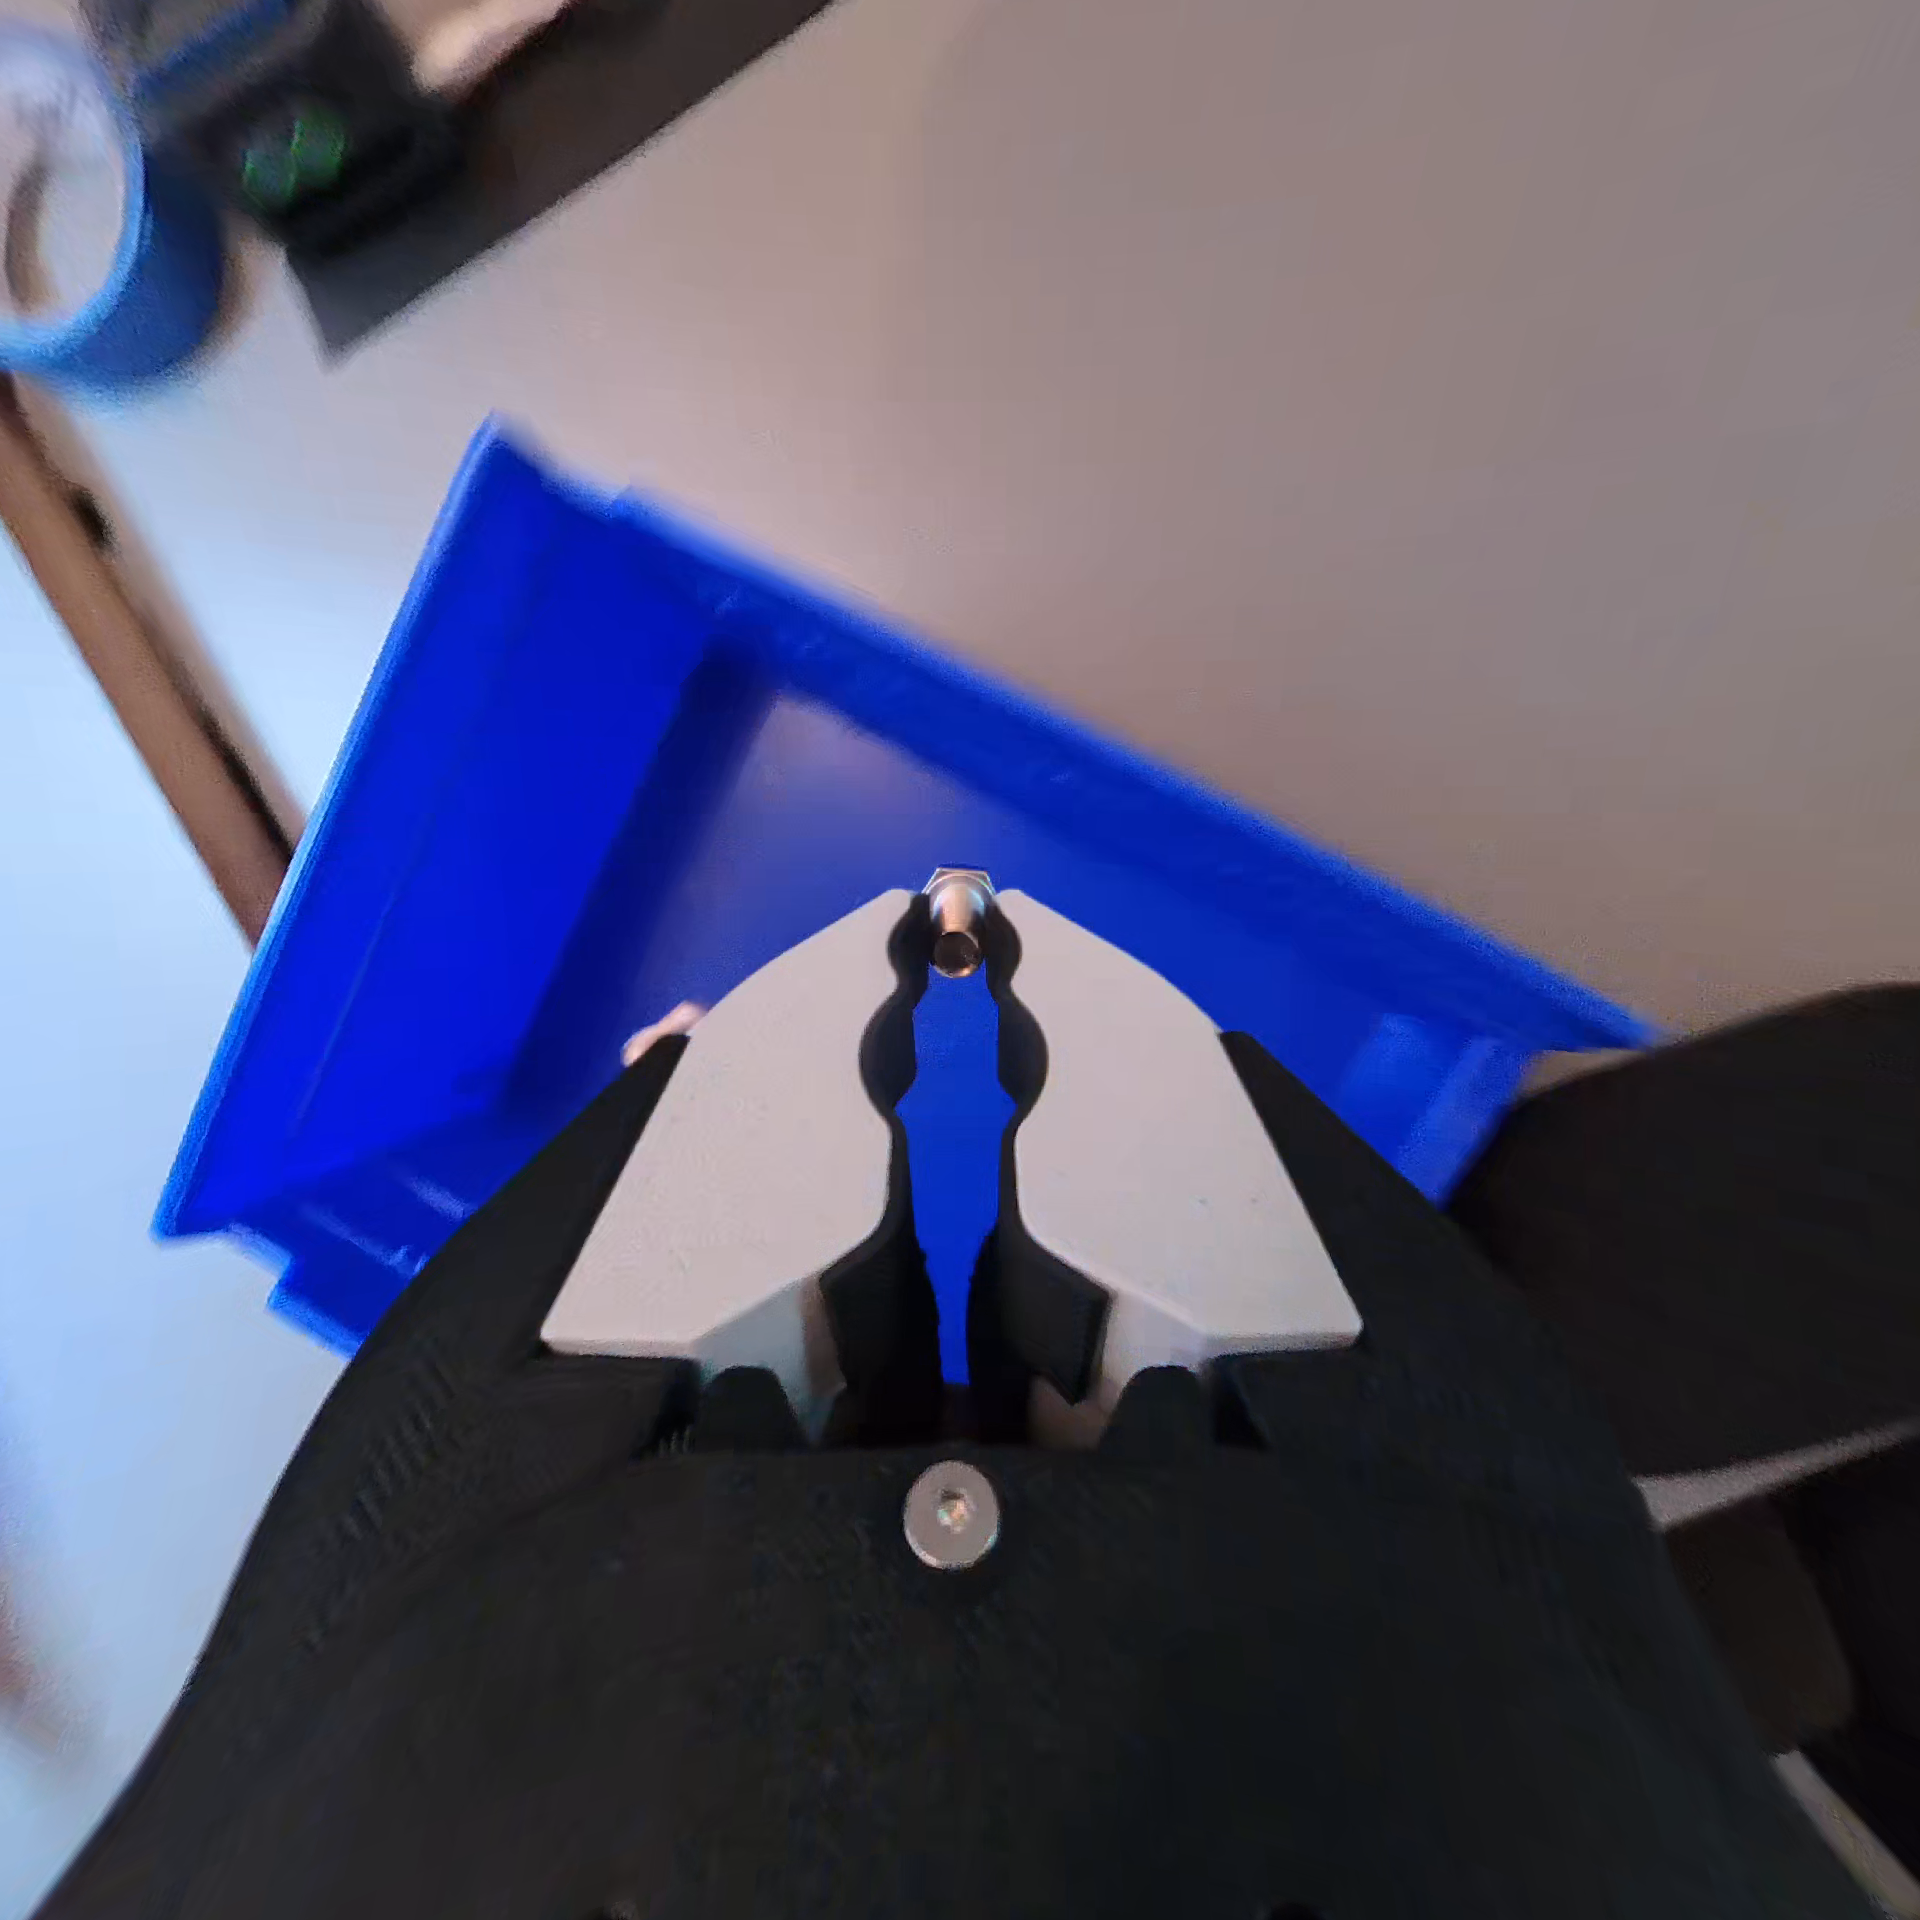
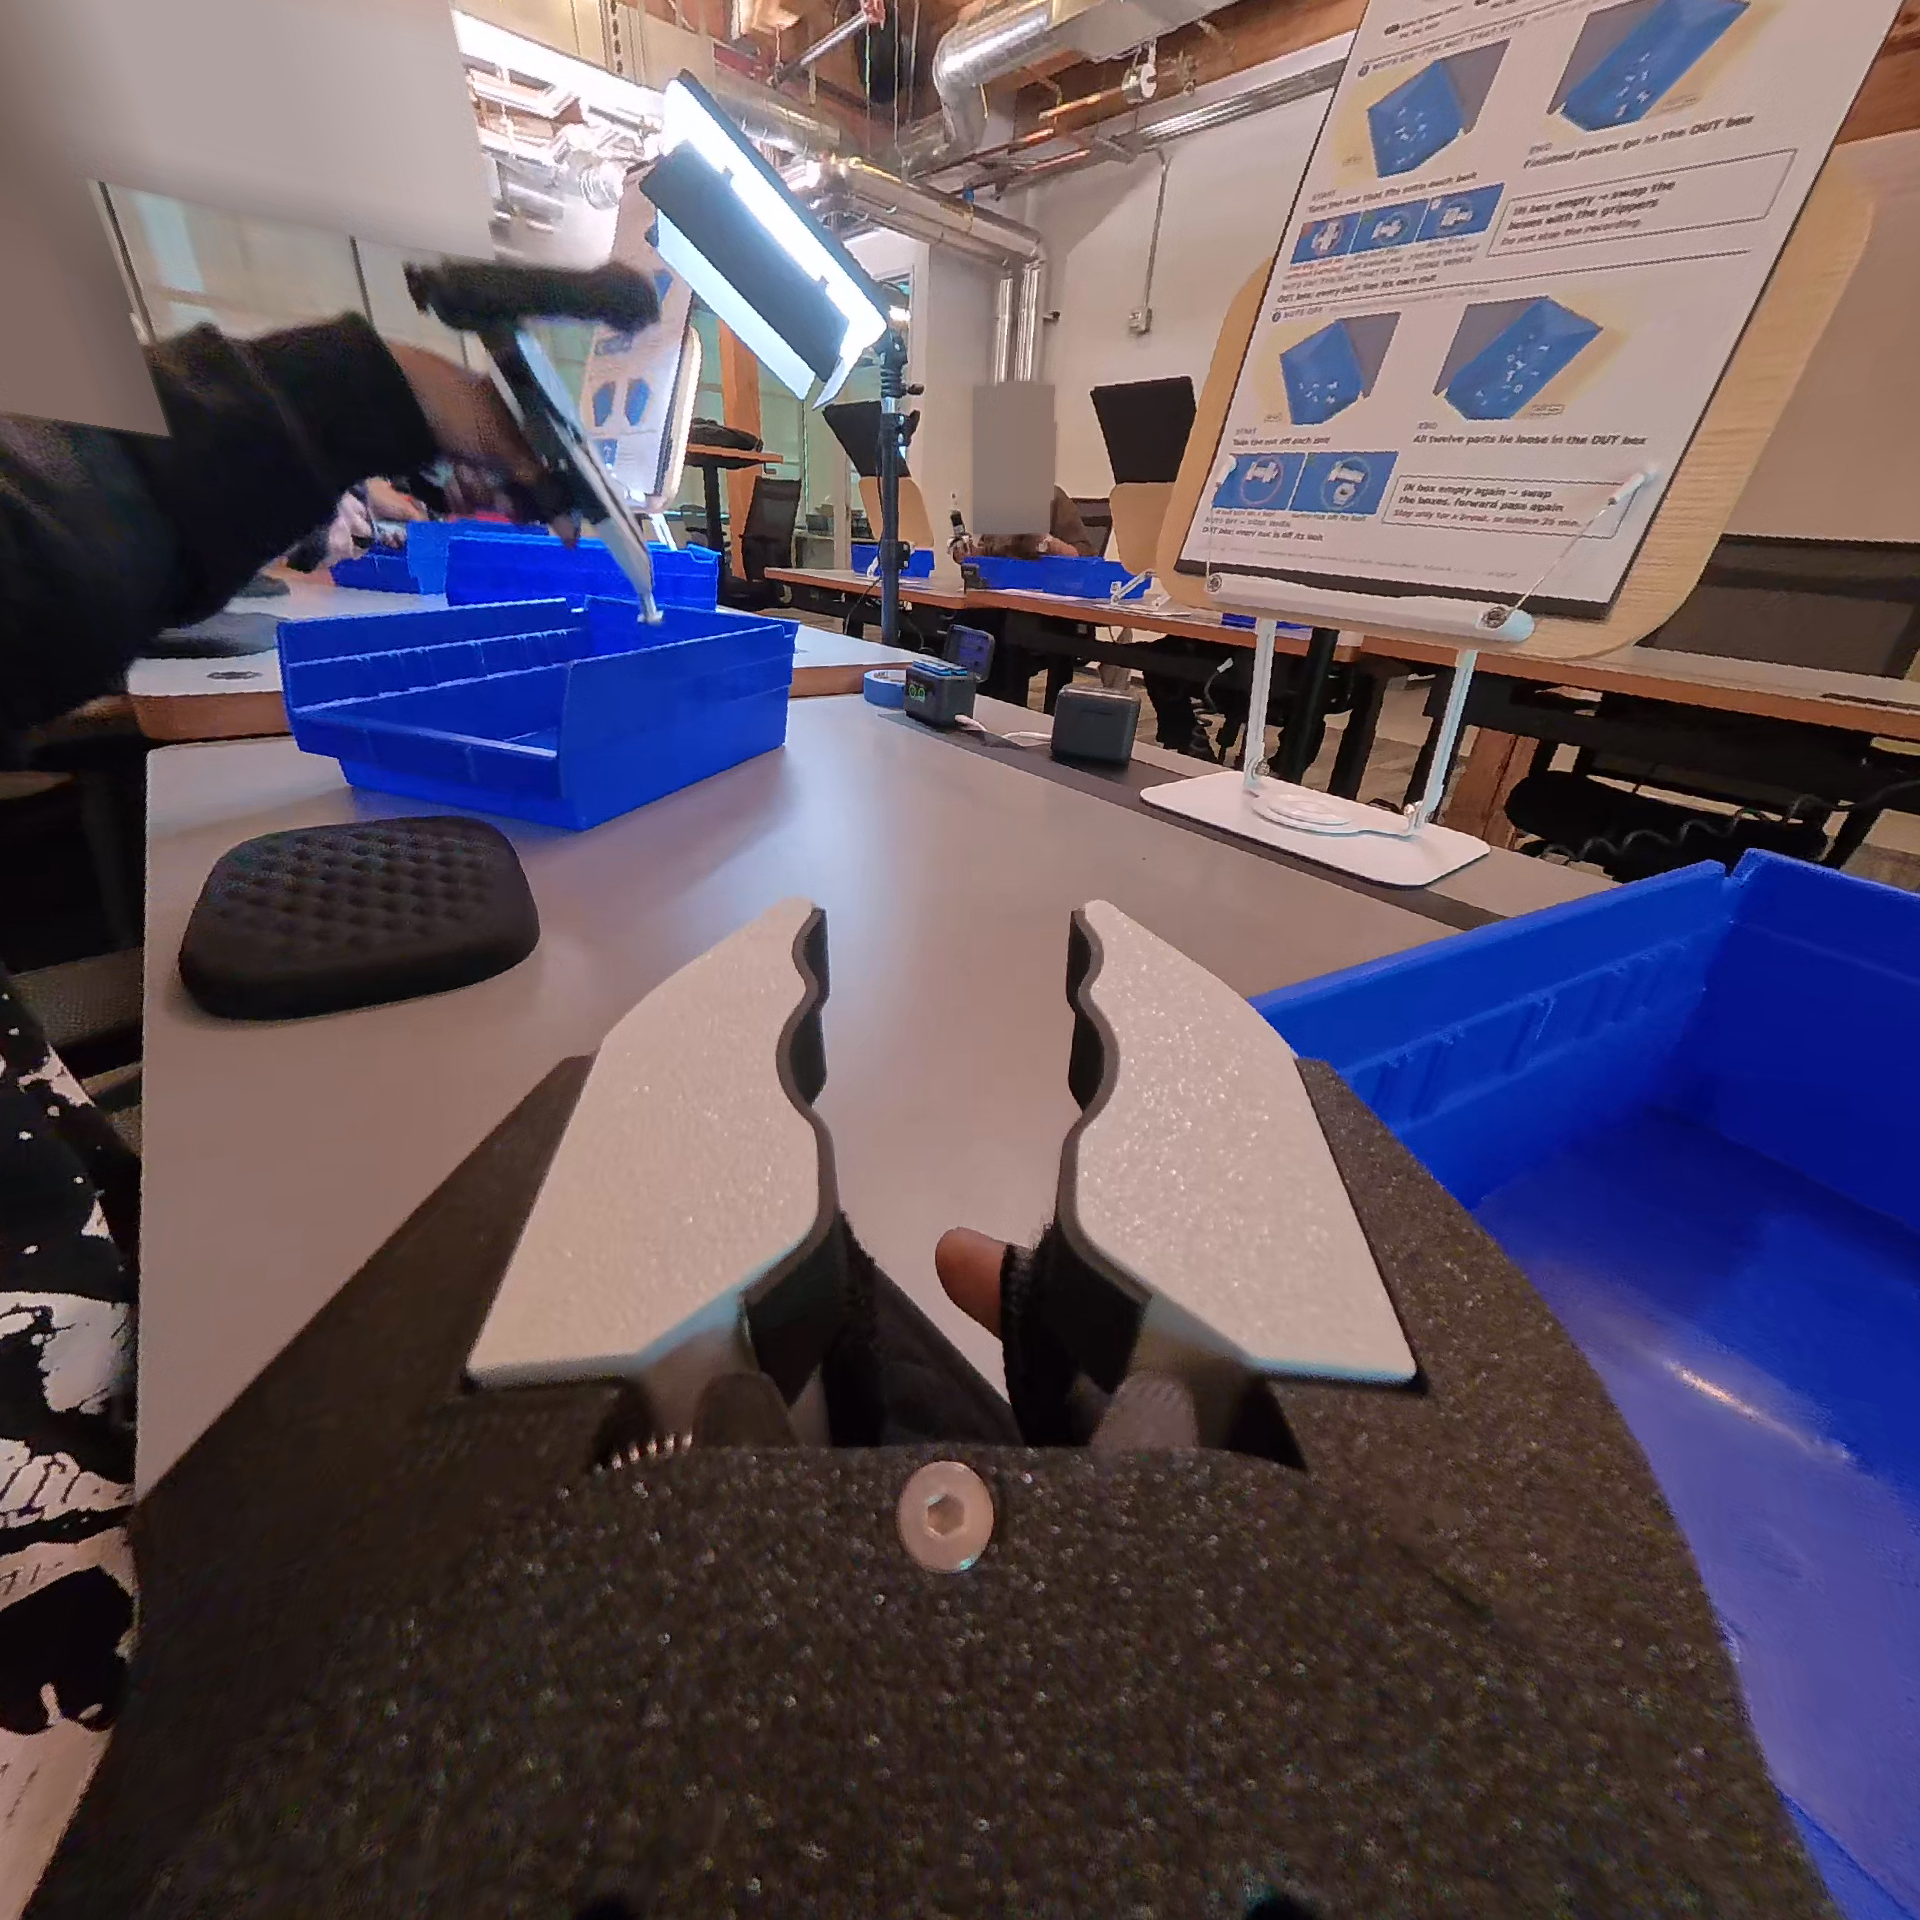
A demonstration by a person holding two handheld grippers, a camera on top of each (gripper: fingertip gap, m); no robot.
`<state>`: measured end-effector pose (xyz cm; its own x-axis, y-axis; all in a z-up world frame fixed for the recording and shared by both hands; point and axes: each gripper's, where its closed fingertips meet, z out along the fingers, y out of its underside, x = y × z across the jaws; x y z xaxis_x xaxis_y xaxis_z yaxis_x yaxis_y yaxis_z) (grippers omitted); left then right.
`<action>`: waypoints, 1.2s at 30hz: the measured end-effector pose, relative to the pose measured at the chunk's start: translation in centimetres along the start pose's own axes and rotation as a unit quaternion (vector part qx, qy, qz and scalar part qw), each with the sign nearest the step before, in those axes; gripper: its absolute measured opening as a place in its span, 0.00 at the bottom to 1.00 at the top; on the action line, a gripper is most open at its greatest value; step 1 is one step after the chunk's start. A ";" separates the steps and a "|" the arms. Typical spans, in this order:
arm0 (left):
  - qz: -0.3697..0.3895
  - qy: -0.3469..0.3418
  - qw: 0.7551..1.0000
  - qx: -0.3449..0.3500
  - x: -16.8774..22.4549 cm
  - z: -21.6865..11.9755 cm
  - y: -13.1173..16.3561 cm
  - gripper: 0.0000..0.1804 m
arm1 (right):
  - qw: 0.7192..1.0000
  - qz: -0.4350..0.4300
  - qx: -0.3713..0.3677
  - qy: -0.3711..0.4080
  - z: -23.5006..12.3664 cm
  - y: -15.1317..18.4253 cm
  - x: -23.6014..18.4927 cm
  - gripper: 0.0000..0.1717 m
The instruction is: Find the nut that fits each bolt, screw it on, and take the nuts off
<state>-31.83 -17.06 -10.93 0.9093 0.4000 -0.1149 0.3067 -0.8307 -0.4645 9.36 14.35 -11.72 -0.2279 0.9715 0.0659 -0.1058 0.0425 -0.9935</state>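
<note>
In the left wrist view my left gripper is shut on a silver bolt. The bolt stands on end between the fingertips, with a hex part at its far end. It hangs above the floor of a blue bin. The right wrist view shows the same gripper far off, tips down over the rim of that blue bin, with a small silver piece at its tips. My right gripper is open and empty above the grey table, beside a second blue bin.
A black padded rest lies on the table to the left. A white stand with an instruction sheet stands at the back right. Small dark devices and a roll of blue tape sit along the far edge. A person sits at a farther table. About 50 cm separates my left fingertips from my right.
</note>
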 end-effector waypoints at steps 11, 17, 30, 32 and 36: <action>0.296 0.146 0.944 -0.023 23.5 3.2 -2.4 0.06 | 1.000 -0.013 -0.017 -0.004 0.3 0.5 -0.4 0.26; 0.347 0.168 0.919 -0.079 28.2 7.3 -0.5 0.06 | 0.999 -0.020 -0.025 -0.007 0.4 0.7 -0.6 0.26; 0.346 0.173 0.918 -0.083 29.7 8.1 0.1 0.20 | 1.000 -0.018 -0.020 -0.008 0.3 0.7 -0.6 0.26; 0.327 0.183 0.926 -0.049 28.9 5.9 -0.5 0.22 | 1.000 -0.018 -0.018 -0.008 0.3 0.6 -0.6 0.26; 0.257 0.134 0.957 0.009 21.6 0.0 -0.9 0.22 | 1.000 -0.016 -0.013 -0.007 0.2 0.5 -0.5 0.26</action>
<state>-12.48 -7.74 -12.97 0.9788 -0.1766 -0.1036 -0.2041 -0.8832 -0.4223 9.21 13.83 -12.26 -0.2375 0.9663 0.0992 -0.0885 0.0802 -0.9928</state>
